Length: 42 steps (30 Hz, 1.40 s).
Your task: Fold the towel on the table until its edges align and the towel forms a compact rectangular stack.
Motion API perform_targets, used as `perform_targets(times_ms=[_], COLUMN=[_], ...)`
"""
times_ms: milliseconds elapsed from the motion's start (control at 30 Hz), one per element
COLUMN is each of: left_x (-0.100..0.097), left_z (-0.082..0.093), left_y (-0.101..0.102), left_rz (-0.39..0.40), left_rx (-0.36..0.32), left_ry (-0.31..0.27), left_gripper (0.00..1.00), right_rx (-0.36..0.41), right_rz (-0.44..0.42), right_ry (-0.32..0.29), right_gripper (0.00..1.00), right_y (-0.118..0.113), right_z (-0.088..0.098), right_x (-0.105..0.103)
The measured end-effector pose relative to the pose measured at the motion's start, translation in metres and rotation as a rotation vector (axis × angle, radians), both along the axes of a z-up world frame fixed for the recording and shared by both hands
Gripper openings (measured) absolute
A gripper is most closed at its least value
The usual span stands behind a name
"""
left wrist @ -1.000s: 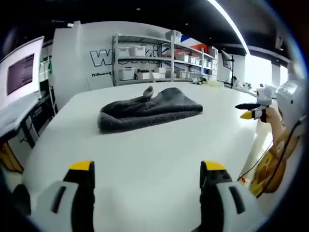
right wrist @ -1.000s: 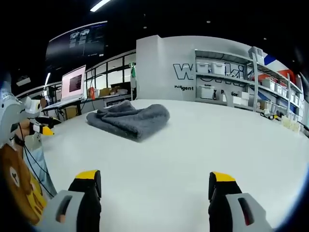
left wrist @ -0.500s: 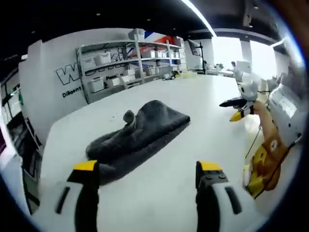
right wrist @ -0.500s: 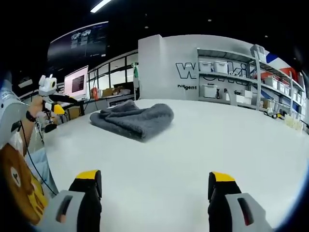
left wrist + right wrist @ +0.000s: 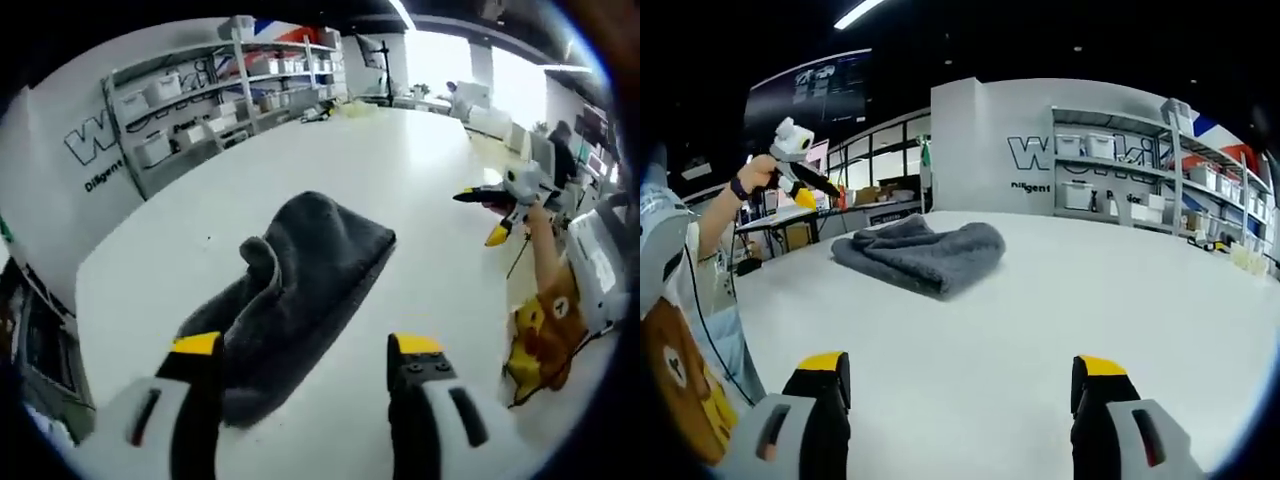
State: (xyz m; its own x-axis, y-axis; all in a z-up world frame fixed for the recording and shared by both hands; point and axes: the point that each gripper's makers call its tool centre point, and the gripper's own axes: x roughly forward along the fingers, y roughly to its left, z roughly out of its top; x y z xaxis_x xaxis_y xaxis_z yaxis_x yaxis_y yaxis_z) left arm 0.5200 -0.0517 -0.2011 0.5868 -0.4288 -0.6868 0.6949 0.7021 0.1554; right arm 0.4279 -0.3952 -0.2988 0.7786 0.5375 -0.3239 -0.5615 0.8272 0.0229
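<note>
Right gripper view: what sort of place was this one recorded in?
Probably a lab or workshop: a big white table with a grey towel on it, metal shelves of storage bins along a lettered wall, and a laptop desk behind.

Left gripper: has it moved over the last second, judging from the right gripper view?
Yes. In the right gripper view, the left gripper has risen from table-edge height to well above the gray towel, now level with the wall screens behind, open.
</note>
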Motion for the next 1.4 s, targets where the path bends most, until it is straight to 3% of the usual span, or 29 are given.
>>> perform_targets(times_ms=[167,367,567,1033,1400], left_x=[0.035,0.061,0.081,0.12,0.129], left_z=[-0.006,-0.026,-0.046,-0.058,-0.059], left_y=[-0.025,-0.054,-0.07,-0.071,-0.067], left_rz=[-0.015,-0.02,-0.005,0.067,0.092], left_rx=[0.049,0.079,0.112,0.133,0.138], left_ry=[0.056,0.106,0.161,0.202,0.209], left_gripper=[0.66,0.58,0.53,0.4,0.29], right_rx=[0.015,0.023,0.031,0.041,0.049], right_rz=[-0.024,-0.028,-0.032,-0.034,-0.038], right_ry=[-0.025,-0.023,-0.022,-0.016,-0.009], right_gripper=[0.95,0.95,0.95,0.95,0.95], right_y=[-0.006,-0.008,-0.011,-0.014,-0.017], right_z=[0.007,0.004,0.003,-0.001,-0.005], right_x=[0.0,-0.003,-0.004,-0.003,-0.003])
